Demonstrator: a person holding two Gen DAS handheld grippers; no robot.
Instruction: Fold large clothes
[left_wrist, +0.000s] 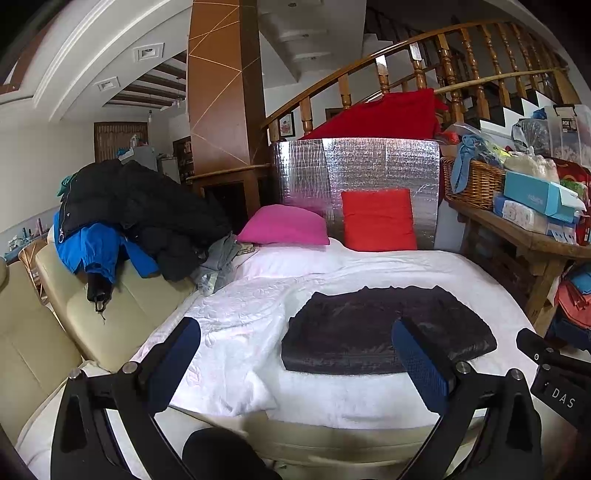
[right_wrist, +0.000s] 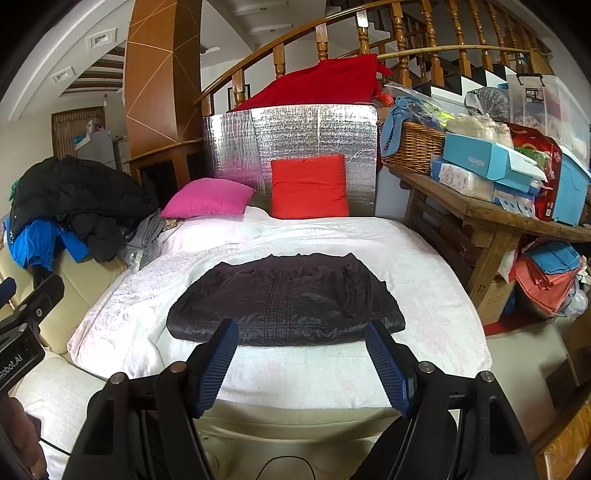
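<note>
Folded dark garment (right_wrist: 286, 299) on white bedspread (right_wrist: 424, 280) below staircase (right_wrist: 406, 44); both grippers (left_wrist: 295, 354) (right_wrist: 301, 360) wide, empty

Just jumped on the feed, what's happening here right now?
A person holds two grippers over a white sheet. A dark garment lies folded into a neat rectangle in the middle of it. The left gripper and right gripper both stand open and empty, short of the garment. A pile of coats sits to the left, untouched.
</note>
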